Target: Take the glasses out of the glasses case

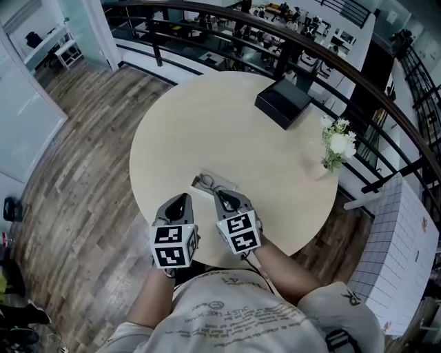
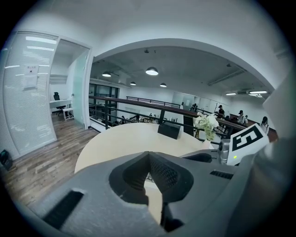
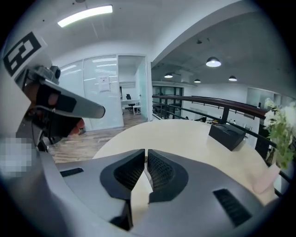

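At near edge of round pale wooden desk (image 1: 207,131), left gripper (image 1: 180,198) and right gripper (image 1: 220,194) hover with jaws clenched on nothing, black boxy glasses case (image 1: 284,102) well apart at far side; long reach could clip white flowers (image 1: 337,143) nearby

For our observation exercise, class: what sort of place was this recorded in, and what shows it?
Probably an office, on a mezzanine or upper floor. A dark railing curves behind the round table, with desks beyond and below it, and a glass-walled room stands to one side.
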`<control>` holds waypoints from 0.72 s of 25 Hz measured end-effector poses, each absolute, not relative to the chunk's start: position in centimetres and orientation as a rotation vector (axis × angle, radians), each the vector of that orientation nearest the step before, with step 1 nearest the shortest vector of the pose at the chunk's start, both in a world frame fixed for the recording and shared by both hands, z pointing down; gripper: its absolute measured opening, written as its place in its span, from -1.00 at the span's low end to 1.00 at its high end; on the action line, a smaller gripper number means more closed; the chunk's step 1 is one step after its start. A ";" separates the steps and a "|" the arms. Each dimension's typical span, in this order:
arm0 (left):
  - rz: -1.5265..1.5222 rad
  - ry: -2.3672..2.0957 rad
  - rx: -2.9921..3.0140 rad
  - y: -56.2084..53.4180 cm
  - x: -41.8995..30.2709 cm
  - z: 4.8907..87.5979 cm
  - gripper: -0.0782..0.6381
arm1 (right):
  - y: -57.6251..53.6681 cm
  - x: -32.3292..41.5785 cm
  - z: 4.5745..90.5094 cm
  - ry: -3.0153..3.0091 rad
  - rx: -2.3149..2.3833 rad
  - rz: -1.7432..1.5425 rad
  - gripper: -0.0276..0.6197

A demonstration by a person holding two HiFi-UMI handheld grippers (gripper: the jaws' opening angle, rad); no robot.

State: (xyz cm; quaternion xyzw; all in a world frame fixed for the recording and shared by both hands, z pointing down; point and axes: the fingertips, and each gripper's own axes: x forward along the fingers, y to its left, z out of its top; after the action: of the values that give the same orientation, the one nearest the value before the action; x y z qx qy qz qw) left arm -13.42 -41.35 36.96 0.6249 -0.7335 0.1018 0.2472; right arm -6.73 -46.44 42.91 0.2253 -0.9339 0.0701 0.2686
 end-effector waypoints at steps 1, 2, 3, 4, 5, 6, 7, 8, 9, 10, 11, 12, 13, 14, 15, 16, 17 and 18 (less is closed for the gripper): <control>0.278 -1.997 1.701 -41.4 -13.7 37.2 -0.76 | -46.8 -6.9 43.5 -2.506 0.596 0.174 -0.86; 0.279 -1.993 1.697 -41.5 -14.0 37.5 -0.76 | -47.1 -7.0 44.1 -2.493 0.585 0.158 -0.86; 0.279 -1.986 1.694 -41.5 -14.2 37.9 -0.76 | -47.5 -7.2 44.7 -2.478 0.574 0.138 -0.86; 0.277 -1.979 1.690 -41.5 -14.3 38.2 -0.76 | -47.8 -7.3 45.3 -2.462 0.560 0.116 -0.86; 0.273 -1.972 1.686 -41.5 -14.3 38.6 -0.76 | -48.0 -7.3 45.9 -2.444 0.544 0.091 -0.86; 0.269 -1.968 1.683 -41.5 -14.3 38.8 -0.76 | -48.2 -7.3 46.4 -2.426 0.525 0.070 -0.86; 0.265 -1.966 1.679 -41.6 -14.3 39.0 -0.76 | -48.4 -7.4 46.9 -2.410 0.502 0.055 -0.86; 0.261 -1.964 1.676 -41.6 -14.4 39.1 -0.76 | -48.5 -7.5 47.3 -2.395 0.476 0.043 -0.86; 0.257 -1.962 1.674 -41.7 -14.4 39.1 -0.76 | -48.5 -7.7 47.8 -2.378 0.449 0.029 -0.86; 0.255 -1.961 1.673 -41.6 -14.6 39.2 -0.76 | -48.5 -7.9 48.3 -2.357 0.424 0.010 -0.86; 0.253 -1.959 1.671 -41.5 -14.8 39.2 -0.76 | -48.6 -8.1 48.8 -2.333 0.402 -0.014 -0.86; 0.251 -1.957 1.666 -41.4 -15.0 39.4 -0.76 | -48.6 -8.2 49.4 -2.309 0.382 -0.040 -0.86; 0.247 -1.956 1.659 -41.2 -15.2 39.6 -0.76 | -48.6 -8.3 49.9 -2.286 0.362 -0.061 -0.84; 0.245 -1.955 1.650 -41.0 -15.3 39.9 -0.76 | -48.5 -8.4 50.5 -2.265 0.341 -0.074 -0.78; 0.245 -1.954 1.642 -40.8 -15.5 40.2 -0.76 | -48.5 -8.4 51.0 -2.247 0.324 -0.081 -0.63; 0.246 -1.955 1.636 -40.6 -15.8 40.4 -0.76 | -48.5 -8.5 51.5 -2.229 0.314 -0.087 -0.60; 0.246 -1.956 1.632 -40.4 -16.1 40.6 -0.76 | -48.6 -8.6 52.1 -2.211 0.310 -0.095 -0.60; 0.244 -1.958 1.628 -40.2 -16.4 40.8 -0.76 | -48.6 -8.7 52.6 -2.193 0.311 -0.106 -0.60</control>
State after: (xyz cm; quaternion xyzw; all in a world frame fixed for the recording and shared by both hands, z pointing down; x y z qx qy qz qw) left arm -16.37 -40.21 40.80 0.6096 -0.7330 0.0914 0.2876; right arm -8.73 -48.62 52.58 0.1254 -0.8852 -0.0429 0.4459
